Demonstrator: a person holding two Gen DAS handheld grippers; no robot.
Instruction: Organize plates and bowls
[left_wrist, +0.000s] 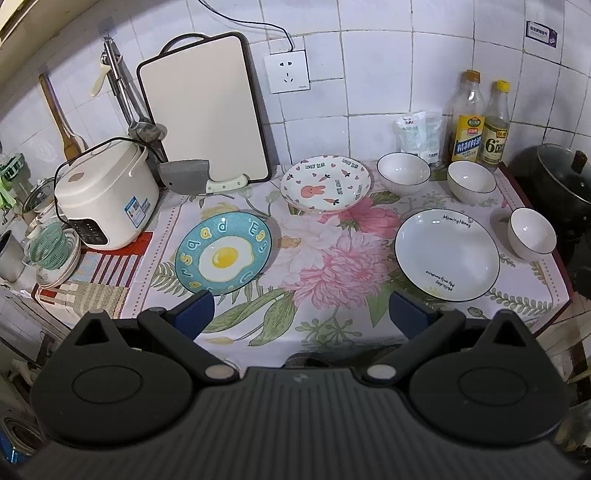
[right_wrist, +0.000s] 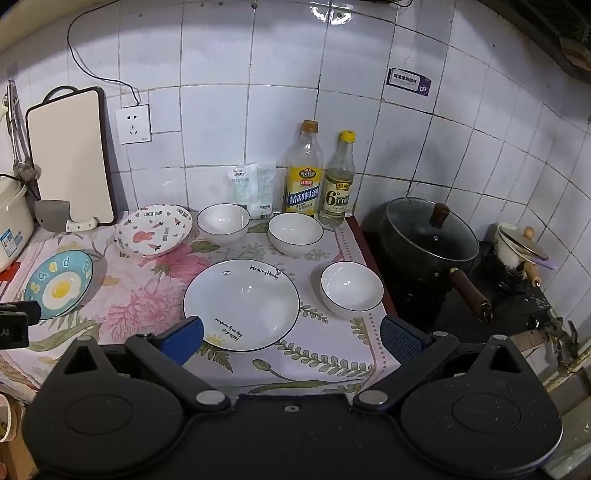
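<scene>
White wall tiles back a kitchen counter covered with a floral cloth (left_wrist: 325, 266), and all the dishes are laid out singly on it. Toward the near left lies a blue plate with a fried-egg picture (left_wrist: 223, 253), and behind it to the right sits a white plate with a rabbit and carrots (left_wrist: 325, 183) (it looks as if a second plate lies under it, though I cannot be sure). On the right is a large white plate lettered "Morning Honey" (right_wrist: 242, 304), with 3 white bowls around it: one bowl (right_wrist: 223, 222) behind it to the left, a second bowl (right_wrist: 295, 233) in front of 2 bottles (right_wrist: 303, 173), and a third bowl (right_wrist: 351, 288) just beside the plate's right rim, near the cloth's edge. Both tools hang above the counter's near edge, tilted downward. In the left wrist view, the left gripper (left_wrist: 301, 312) has its blue fingers (left_wrist: 194, 314) spread wide, nothing between them; one tip overlaps the egg plate's near rim in the view, but whether it touches I cannot tell. Likewise the right gripper (right_wrist: 293, 338) stands wide open and empty, its left finger (right_wrist: 183, 339) overlapping the big white plate's near rim. A rice cooker (left_wrist: 107, 192), a cutting board (left_wrist: 205, 110) and a cleaver (left_wrist: 192, 177) stand at the left, a lidded black pan (right_wrist: 430, 240) on the stove at the right.
</scene>
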